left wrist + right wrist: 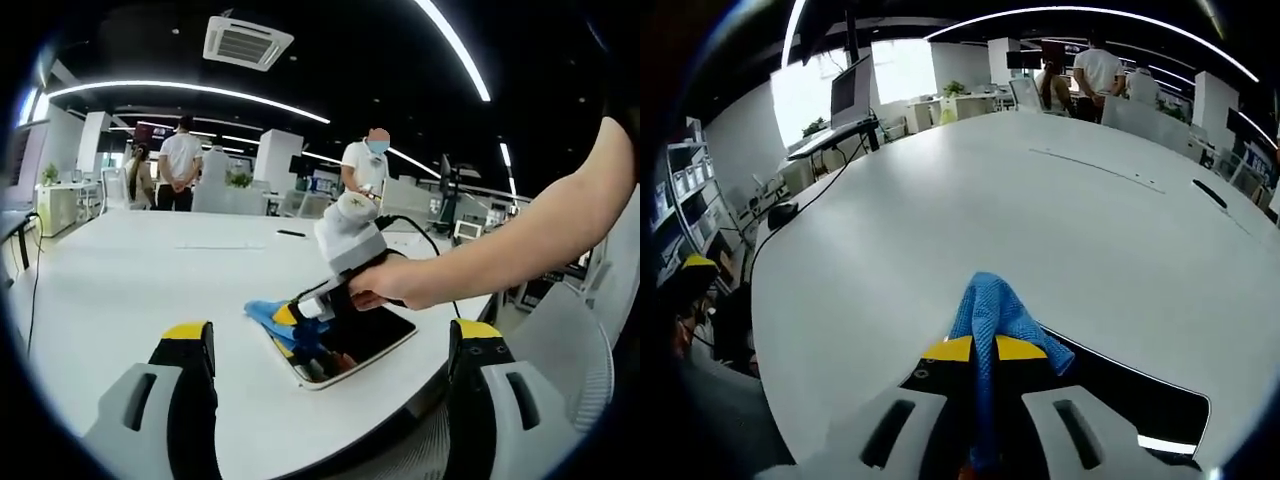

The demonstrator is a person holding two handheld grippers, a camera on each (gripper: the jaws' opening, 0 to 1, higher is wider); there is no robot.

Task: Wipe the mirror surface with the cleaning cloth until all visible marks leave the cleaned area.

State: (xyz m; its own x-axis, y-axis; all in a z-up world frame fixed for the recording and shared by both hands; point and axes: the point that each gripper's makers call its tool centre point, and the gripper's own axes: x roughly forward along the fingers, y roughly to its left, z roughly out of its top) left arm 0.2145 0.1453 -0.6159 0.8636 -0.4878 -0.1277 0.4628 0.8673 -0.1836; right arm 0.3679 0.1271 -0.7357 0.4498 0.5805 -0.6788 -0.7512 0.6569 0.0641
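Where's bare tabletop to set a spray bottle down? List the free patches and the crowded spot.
Free: the white table between the left gripper and the far edge, up to the black pen; also the broad stretch beyond the blue cloth in the right gripper view. Crowded: the near edge, where the mirror, cloth and right gripper sit together.

Both grippers (330, 345) (980, 355) have grey bodies with black, yellow-tipped jaws; a black cable trails one.

Right gripper (300, 312) and its hand (385, 285) cover the mirror (375, 335) at 10 o'clock. Right gripper view: cloth (998, 315) hides the mirror's (1140, 395) near corner, its 4 o'clock end cut off. Marks on the glass too small to tell.
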